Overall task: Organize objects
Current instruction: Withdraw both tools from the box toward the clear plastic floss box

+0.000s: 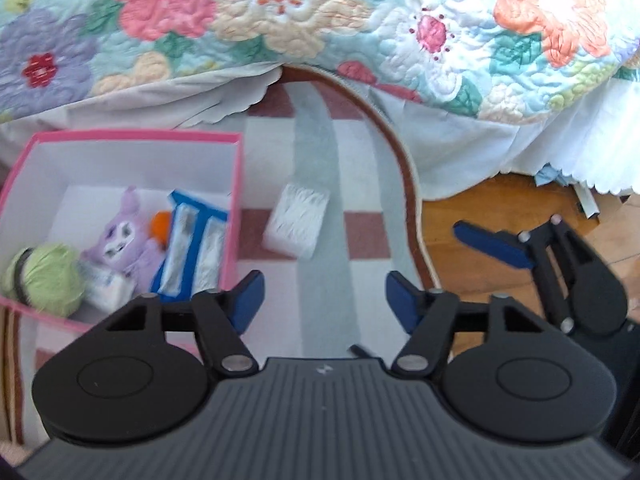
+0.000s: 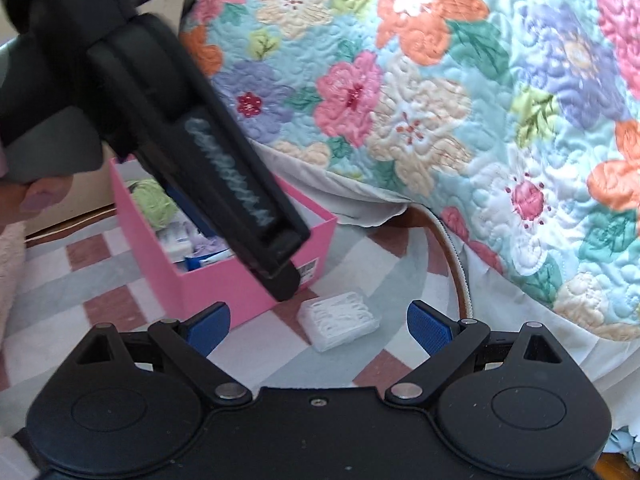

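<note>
the left claw (image 1: 324,300) is hanging over a checked rug (image 1: 360,344) with its blue pads (image 1: 250,296) standing apart and nothing lying between them. just ahead of it, a small white packet (image 1: 297,222) is lying flat on the rug, clear of both pads.

to the left of the packet, a pink box (image 1: 234,216) with a white inside is sitting open on the rug. inside it, a ball of green yarn (image 1: 44,276) is resting in the near left corner, a purple plush toy (image 1: 120,242) is lying beside it, something orange (image 1: 161,226) is peeking out behind the plush, and a blue and white pack (image 1: 192,250) is leaning against the box's right wall. a small white item (image 1: 106,286) is sitting under the plush; what it is cannot be made out.

the right claw (image 2: 318,330) is also standing open and empty, pointing down at the same white packet (image 2: 339,320), which is lying just beside the near corner of the pink box (image 2: 224,292). in the left wrist view the right claw (image 1: 496,246) is showing at the right edge, over a wooden floor (image 1: 480,208).

a quilt (image 1: 320,20) with big stitched flowers is hanging down over the edge of a bed behind the rug, with a pale scalloped sheet (image 1: 540,148) showing beneath it. the left tool's black body is crossing the upper left of the right wrist view, blocking part of the box.
</note>
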